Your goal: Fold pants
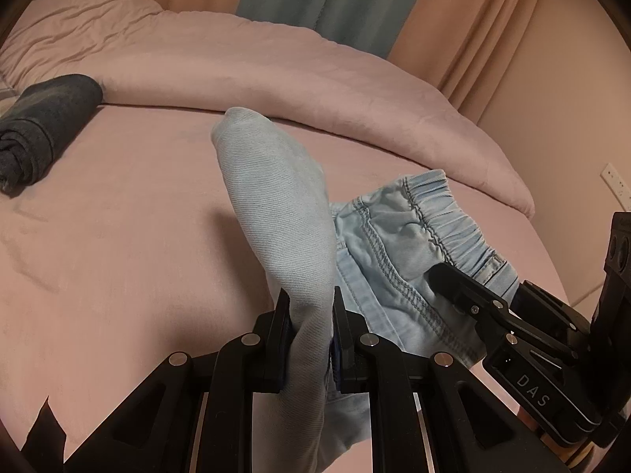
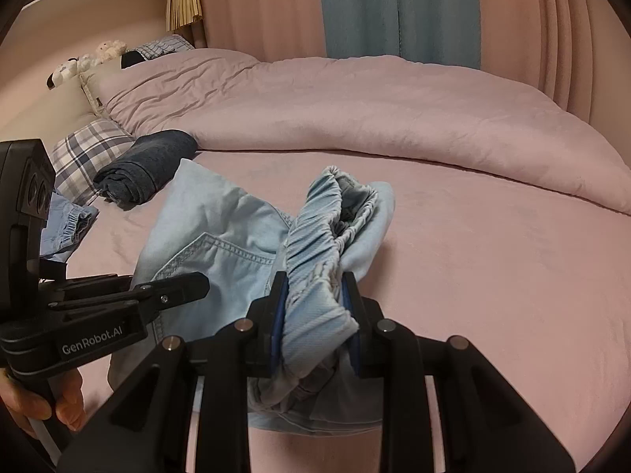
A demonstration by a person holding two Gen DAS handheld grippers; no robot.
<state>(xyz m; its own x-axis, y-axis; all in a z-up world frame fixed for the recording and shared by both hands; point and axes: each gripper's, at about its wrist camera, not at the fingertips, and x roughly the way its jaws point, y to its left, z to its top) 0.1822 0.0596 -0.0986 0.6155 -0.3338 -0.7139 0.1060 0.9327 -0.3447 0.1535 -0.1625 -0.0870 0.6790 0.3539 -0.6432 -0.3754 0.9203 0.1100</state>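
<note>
Light blue denim pants hang lifted above a pink bed. My left gripper is shut on a fold of the pants that sticks up between its fingers. My right gripper is shut on the elastic waistband, which is bunched between its blue pads. The seat with a back pocket drapes to the left in the right wrist view. Each gripper shows in the other's view: the right one at the waistband, the left one at the pocket side.
A rolled dark blue garment lies on the pink bed sheet at the left; it also shows in the right wrist view. A pink duvet is heaped behind. A plaid pillow and another light blue garment lie far left.
</note>
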